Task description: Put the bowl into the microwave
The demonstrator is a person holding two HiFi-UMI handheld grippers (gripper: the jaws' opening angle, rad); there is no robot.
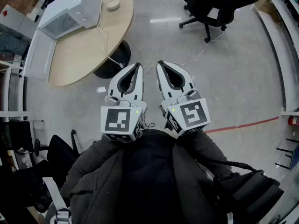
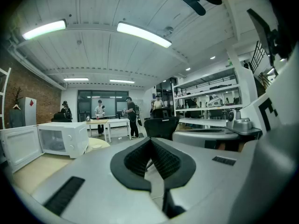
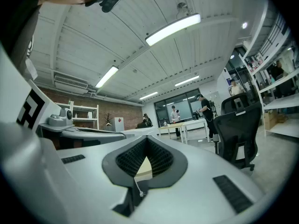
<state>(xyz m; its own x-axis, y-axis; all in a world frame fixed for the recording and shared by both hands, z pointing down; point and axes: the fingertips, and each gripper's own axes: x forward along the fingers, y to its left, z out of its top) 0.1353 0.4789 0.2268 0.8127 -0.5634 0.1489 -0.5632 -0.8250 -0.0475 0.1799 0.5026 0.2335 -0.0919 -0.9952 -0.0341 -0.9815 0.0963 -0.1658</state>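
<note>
The white microwave stands on the far-left part of a round wooden table, with its door swung open toward me. A small pale bowl sits on the table just right of the microwave. I hold both grippers side by side over the floor, short of the table's near edge. My left gripper and my right gripper are each shut with nothing between the jaws. In the left gripper view the microwave and its open door lie ahead at the left.
A black office chair stands at the far right, and a white cable runs across the floor from it toward the table. A red tape line crosses the floor at the right. Several people stand at desks far across the room.
</note>
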